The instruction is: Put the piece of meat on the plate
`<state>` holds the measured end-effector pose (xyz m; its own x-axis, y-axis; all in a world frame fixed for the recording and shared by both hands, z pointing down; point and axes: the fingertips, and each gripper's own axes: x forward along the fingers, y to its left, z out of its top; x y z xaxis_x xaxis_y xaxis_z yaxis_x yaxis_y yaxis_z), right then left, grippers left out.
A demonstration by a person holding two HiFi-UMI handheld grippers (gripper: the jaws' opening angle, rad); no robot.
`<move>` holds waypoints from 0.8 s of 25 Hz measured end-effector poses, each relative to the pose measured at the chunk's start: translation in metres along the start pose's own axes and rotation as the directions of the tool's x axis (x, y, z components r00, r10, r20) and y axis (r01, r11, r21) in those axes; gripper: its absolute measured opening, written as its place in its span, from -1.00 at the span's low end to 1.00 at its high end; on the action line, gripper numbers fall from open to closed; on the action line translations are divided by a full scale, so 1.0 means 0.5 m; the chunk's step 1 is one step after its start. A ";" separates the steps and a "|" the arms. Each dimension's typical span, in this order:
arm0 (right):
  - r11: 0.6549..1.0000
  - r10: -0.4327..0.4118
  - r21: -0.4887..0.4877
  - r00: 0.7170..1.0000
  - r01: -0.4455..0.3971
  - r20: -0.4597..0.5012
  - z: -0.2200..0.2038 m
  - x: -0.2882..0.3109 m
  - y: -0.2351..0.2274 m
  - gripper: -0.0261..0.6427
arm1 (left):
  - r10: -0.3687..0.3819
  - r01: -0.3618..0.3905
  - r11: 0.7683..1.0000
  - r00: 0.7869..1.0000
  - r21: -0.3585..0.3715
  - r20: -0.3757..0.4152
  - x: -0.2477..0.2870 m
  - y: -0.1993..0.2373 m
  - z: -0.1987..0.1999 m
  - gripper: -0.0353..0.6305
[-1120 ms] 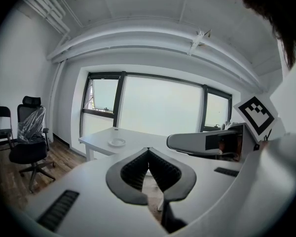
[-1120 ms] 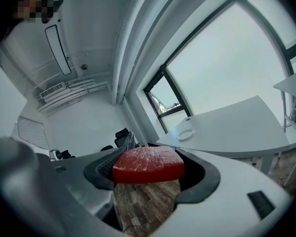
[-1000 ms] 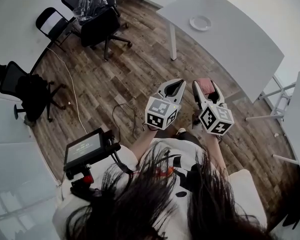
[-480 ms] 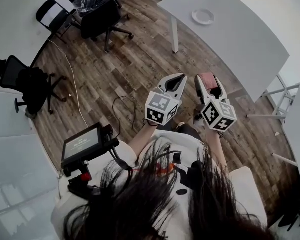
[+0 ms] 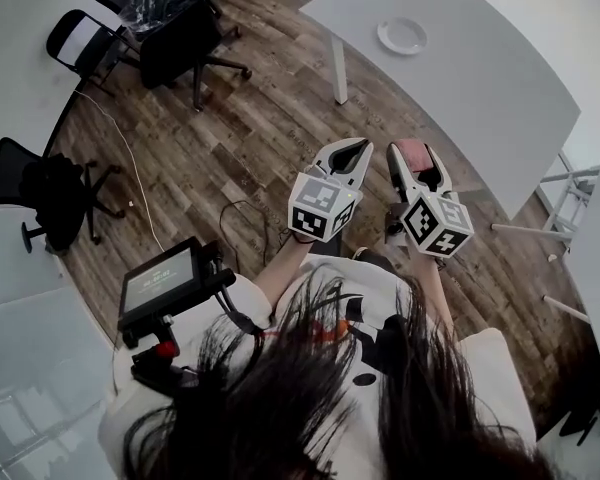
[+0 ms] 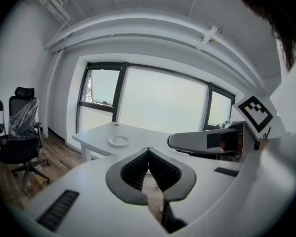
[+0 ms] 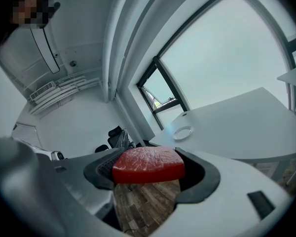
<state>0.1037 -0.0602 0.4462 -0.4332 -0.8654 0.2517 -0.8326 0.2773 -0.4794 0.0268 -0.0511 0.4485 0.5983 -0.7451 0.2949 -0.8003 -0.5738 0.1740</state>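
A red slab of meat [image 7: 148, 165] sits clamped between the jaws of my right gripper [image 7: 149, 171]; from the head view the meat [image 5: 412, 154] shows pinkish at the tip of that gripper [image 5: 416, 166]. My left gripper [image 5: 352, 156] is held beside it over the wooden floor, its ribbed pads touching with nothing between them, as the left gripper view [image 6: 148, 158] confirms. A small white plate [image 5: 401, 36] lies on the white table [image 5: 480, 78] well ahead of both grippers. The plate [image 6: 119, 141] and the plate [image 7: 182, 132] appear far off in both gripper views.
Black office chairs [image 5: 185, 43] stand on the wood floor at the far left, another chair [image 5: 50, 188] nearer. A tablet on a mount [image 5: 165, 286] sits by my left side. A cable [image 5: 242, 230] trails across the floor. A second white table [image 5: 595, 238] is at the right.
The view has shifted slightly; both grippers stay side by side at about the same place, the right one still holding the meat.
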 end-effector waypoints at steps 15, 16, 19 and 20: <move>0.995 -0.095 0.037 0.995 0.095 -0.016 0.076 0.314 -0.006 0.05 | -0.091 0.092 0.996 0.996 0.011 -0.013 0.179 0.289 0.116 -0.88; 0.994 -0.096 0.048 0.995 0.096 -0.012 0.079 0.332 -0.006 0.05 | -0.101 0.101 0.995 0.995 0.014 -0.014 0.189 0.304 0.123 -0.88; 0.993 -0.099 0.066 0.995 0.099 0.001 0.089 0.383 0.003 0.05 | -0.135 0.135 0.990 0.991 0.029 -0.023 0.209 0.342 0.135 -0.88; 0.993 -0.100 0.068 0.995 0.100 0.004 0.092 0.397 0.006 0.05 | -0.144 0.145 0.989 0.989 0.039 -0.028 0.215 0.352 0.137 -0.88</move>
<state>0.0311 -0.2505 0.4560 -0.3460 -0.8905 0.2954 -0.8464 0.1604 -0.5078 -0.0472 -0.2555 0.4464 0.7062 -0.6444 0.2933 -0.7027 -0.6887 0.1787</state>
